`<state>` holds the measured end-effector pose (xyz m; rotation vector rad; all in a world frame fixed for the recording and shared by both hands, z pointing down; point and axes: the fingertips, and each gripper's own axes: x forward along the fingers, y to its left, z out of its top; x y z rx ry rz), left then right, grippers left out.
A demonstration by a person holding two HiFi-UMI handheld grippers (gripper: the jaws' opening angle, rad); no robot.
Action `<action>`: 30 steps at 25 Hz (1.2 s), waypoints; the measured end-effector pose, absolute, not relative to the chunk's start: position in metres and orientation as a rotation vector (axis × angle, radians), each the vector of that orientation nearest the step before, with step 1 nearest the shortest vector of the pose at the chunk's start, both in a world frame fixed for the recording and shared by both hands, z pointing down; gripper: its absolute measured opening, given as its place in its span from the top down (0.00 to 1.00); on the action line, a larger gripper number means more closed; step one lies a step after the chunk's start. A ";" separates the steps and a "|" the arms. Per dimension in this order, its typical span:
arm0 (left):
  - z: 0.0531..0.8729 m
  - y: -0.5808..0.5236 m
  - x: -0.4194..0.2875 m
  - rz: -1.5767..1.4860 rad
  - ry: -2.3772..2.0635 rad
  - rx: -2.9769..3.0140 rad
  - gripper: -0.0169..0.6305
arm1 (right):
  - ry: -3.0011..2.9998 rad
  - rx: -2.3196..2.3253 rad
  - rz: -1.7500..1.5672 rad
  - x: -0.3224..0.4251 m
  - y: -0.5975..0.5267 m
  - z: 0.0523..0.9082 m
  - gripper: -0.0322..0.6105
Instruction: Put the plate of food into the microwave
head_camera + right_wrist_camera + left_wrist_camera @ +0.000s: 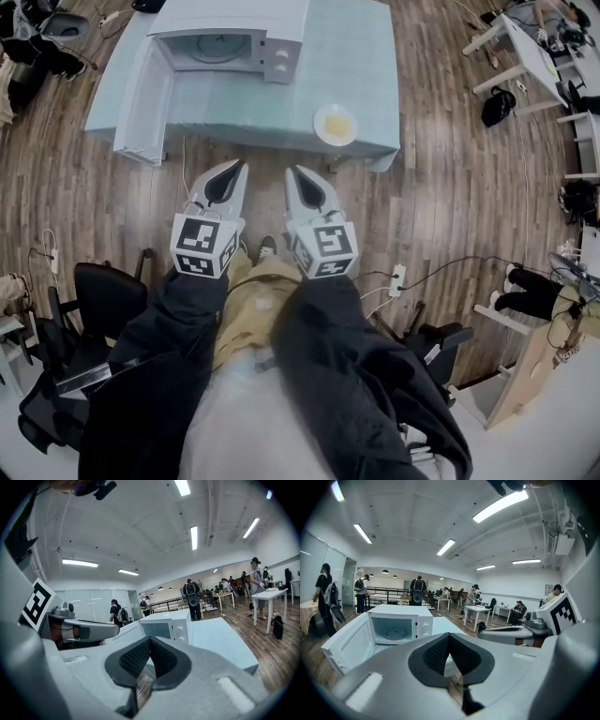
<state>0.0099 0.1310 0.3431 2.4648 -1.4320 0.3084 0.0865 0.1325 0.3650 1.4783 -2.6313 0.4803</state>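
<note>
In the head view a white plate [335, 124] with yellow food sits near the front right edge of the table [375, 56], which has a light blue cloth. The white microwave [230, 42] stands at the table's back left with its door [141, 98] swung open to the left and its cavity empty. It also shows in the left gripper view as the microwave [396, 626] and in the right gripper view as the microwave [166, 627]. My left gripper [241, 168] and right gripper [292, 173] hang side by side over the floor in front of the table, short of the plate. Both are shut with nothing between the jaws.
Black office chairs stand to the left [105, 295] and right [436, 342] of the person's legs. A power strip [397, 278] with cables lies on the wooden floor. White desks [525, 47], bags and several people are farther off in the room.
</note>
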 end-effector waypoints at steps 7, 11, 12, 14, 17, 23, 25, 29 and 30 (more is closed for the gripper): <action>0.364 0.096 0.011 0.333 -1.372 2.459 0.98 | -2.573 1.491 0.521 0.085 0.106 0.387 0.95; 0.365 0.065 0.014 0.317 -1.318 2.491 0.98 | -2.527 1.544 0.512 0.088 0.080 0.389 0.95; 0.364 0.056 0.015 0.312 -1.303 2.499 0.98 | -2.517 1.555 0.506 0.088 0.073 0.388 0.95; 0.362 0.037 0.016 0.301 -1.278 2.514 0.98 | -2.501 1.570 0.495 0.086 0.056 0.385 0.95; 0.359 0.007 0.012 0.287 -1.248 2.528 0.98 | -2.487 1.580 0.482 0.078 0.028 0.380 0.95; 0.364 -0.038 -0.011 0.306 -1.204 2.514 0.98 | -2.454 1.594 0.510 0.055 -0.017 0.382 0.95; 0.371 -0.051 -0.019 0.312 -1.194 2.499 0.98 | -2.442 1.586 0.525 0.046 -0.029 0.388 0.95; 0.383 -0.074 -0.028 0.315 -1.161 2.477 0.98 | -2.414 1.581 0.553 0.034 -0.049 0.399 0.95; 0.386 -0.078 -0.029 0.318 -1.151 2.474 0.98 | -2.409 1.584 0.563 0.033 -0.052 0.401 0.95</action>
